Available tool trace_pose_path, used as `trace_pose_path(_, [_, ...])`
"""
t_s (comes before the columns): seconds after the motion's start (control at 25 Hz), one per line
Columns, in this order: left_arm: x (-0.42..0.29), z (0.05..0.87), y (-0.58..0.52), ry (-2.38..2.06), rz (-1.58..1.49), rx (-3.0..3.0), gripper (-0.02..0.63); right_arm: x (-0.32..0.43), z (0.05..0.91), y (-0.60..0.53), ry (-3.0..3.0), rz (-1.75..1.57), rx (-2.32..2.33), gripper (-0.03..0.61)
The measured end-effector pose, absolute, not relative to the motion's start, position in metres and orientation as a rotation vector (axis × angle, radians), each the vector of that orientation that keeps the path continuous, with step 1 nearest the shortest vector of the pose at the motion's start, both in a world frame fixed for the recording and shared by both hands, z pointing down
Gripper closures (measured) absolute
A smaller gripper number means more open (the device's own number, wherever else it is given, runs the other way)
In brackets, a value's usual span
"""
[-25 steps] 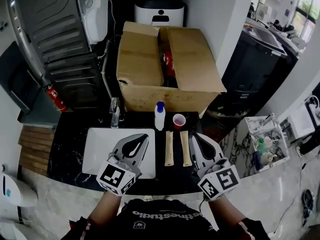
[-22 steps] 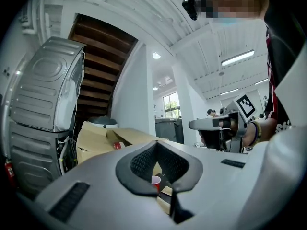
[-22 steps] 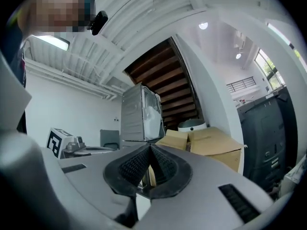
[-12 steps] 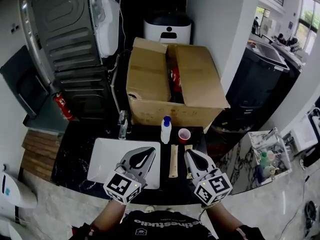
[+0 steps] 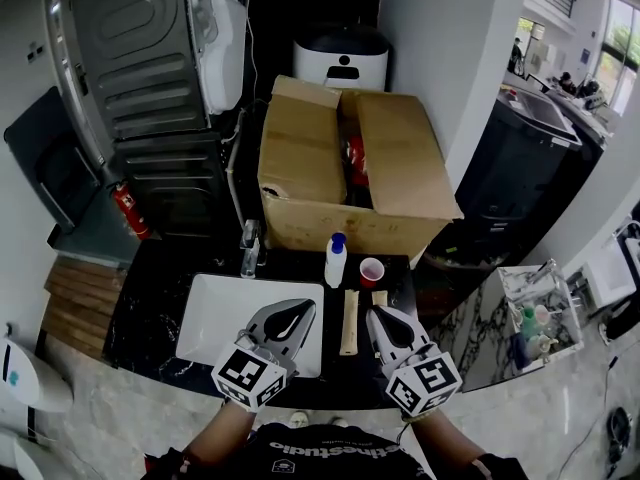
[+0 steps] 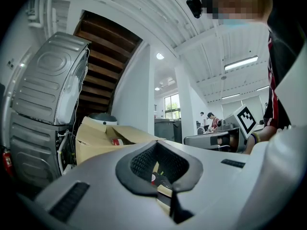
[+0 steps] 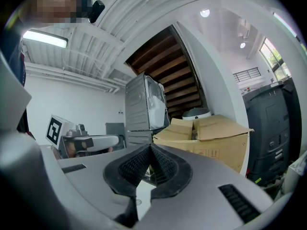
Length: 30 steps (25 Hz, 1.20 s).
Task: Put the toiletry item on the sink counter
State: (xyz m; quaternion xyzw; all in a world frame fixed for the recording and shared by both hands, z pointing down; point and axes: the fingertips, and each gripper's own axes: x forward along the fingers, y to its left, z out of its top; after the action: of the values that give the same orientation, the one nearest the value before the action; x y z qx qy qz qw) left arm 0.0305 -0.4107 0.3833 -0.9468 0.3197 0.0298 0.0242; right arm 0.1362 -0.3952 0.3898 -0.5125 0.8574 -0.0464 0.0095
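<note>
Two tan tube-shaped toiletry items lie side by side on the black sink counter [image 5: 150,313]. The left one [image 5: 347,322] shows in full. Of the right one [image 5: 380,298] only the far end shows, the rest is under my right gripper [image 5: 378,315]. That gripper is shut and holds nothing. My left gripper [image 5: 298,308] hovers over the white basin [image 5: 215,313], also shut and empty. In the left gripper view the left gripper [image 6: 156,143] shows its jaws meeting at the tips; in the right gripper view the right gripper [image 7: 150,146] shows the same.
A white bottle with a blue cap [image 5: 336,259] and a small red cup [image 5: 371,271] stand at the counter's back, and the faucet [image 5: 249,248] is behind the basin. A big open cardboard box [image 5: 350,168] sits beyond. A wire rack with bottles [image 5: 530,308] stands at the right.
Both grippers have drawn back a little toward me. The right gripper has shifted left and now covers most of the right tan item. Both stayed shut.
</note>
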Motion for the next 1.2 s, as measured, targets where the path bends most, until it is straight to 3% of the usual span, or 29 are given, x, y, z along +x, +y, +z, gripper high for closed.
trace_pose_path(1.2, [0.0332,0.3906,-0.4049,0.988,0.122,-2.991,0.600,0.1359,0.3926,-0.3854,2.701,-0.148,-1.605,0.540])
